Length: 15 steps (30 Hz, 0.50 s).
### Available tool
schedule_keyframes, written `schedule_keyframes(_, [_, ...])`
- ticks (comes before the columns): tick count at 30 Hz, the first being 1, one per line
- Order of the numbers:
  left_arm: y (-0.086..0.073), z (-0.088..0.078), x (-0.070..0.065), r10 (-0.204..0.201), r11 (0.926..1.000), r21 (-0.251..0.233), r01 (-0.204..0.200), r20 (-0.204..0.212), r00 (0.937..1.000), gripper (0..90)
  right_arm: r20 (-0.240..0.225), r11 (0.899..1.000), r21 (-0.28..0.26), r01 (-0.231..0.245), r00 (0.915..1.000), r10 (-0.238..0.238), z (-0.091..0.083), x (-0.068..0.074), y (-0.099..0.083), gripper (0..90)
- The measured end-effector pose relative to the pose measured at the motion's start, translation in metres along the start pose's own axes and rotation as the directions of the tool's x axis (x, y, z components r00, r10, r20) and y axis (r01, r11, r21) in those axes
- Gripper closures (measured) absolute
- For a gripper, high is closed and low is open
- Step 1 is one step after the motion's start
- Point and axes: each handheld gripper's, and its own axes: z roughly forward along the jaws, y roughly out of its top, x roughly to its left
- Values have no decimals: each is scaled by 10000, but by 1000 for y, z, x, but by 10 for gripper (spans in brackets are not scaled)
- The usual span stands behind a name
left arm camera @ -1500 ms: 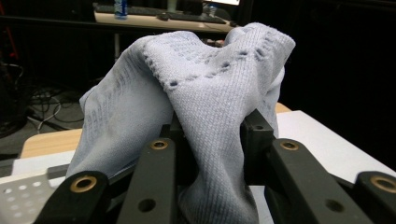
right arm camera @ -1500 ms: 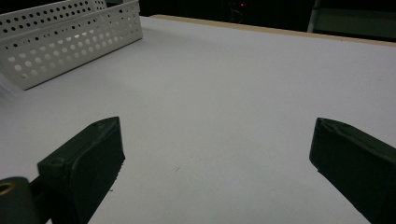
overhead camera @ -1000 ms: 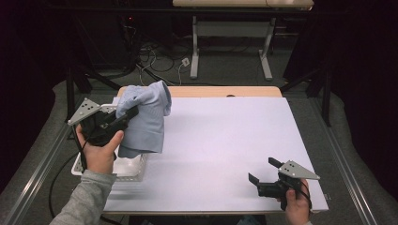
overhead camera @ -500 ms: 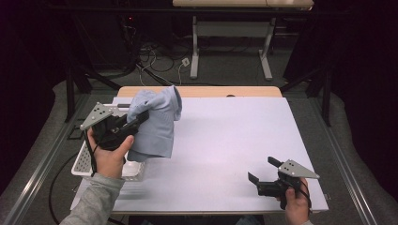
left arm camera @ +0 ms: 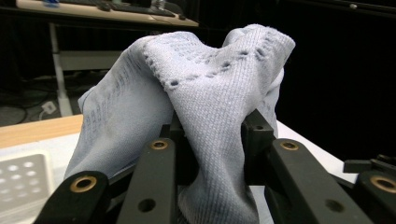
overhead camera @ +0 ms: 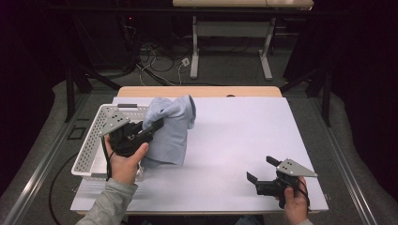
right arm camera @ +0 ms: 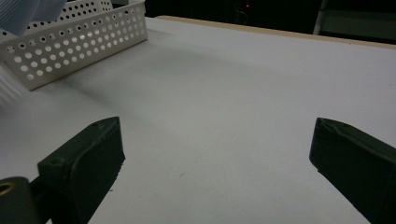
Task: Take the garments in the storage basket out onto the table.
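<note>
A light blue knitted cloth (overhead camera: pixel 171 133) hangs from my left gripper (overhead camera: pixel 157 125), which is shut on its upper fold just right of the white perforated basket (overhead camera: pixel 94 140). The cloth's lower end reaches down to the white sheet (overhead camera: pixel 234 140) on the table. In the left gripper view the cloth (left arm camera: pixel 210 88) drapes over and between the black jaws of the left gripper (left arm camera: pixel 212 128). My right gripper (overhead camera: pixel 261 168) rests low at the table's front right, open, with nothing between its jaws. The right gripper view shows the right gripper (right arm camera: pixel 217 126) with its jaws wide apart over bare sheet.
The basket (right arm camera: pixel 79 42) stands at the table's left side, with a corner of the cloth (right arm camera: pixel 32 11) above it. A wooden table edge (overhead camera: pixel 197 91) runs along the back. Beyond it are cables and a white frame on the floor.
My left gripper has carried the cloth to the right and down, from above the basket to over the white sheet. The right gripper has stayed put.
</note>
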Motion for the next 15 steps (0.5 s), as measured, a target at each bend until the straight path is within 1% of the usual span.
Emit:
schedule_keyframes(3, [-4, 5, -4, 97, 9999, 107, -97, 73, 9999, 717, -28, 10000, -38, -18, 10000, 18, 0, 0, 0, 28])
schedule_keyframes(8, [-9, 11, -9, 95, 9998, 196, -100, 234, 9997, 717, -5, 10000, 13, 13, 10000, -13, -1, 1, 0, 29])
schedule_keyframes(11, [-12, 14, -11, 103, 9996, 266, -110, 281, 9996, 717, 6, 9999, 41, -93, 10000, 93, -1, 1, 0, 29])
schedule_keyframes(13, [-14, 16, -12, 100, 9992, 375, -113, 345, 9994, 717, 4, 10000, 39, -56, 10000, 56, -1, 1, 0, 29])
schedule_keyframes(15, [-17, 19, -12, 24, 9992, 403, -40, 409, 9992, 717, 17, 10000, 18, -35, 10000, 35, -1, 1, 0, 28])
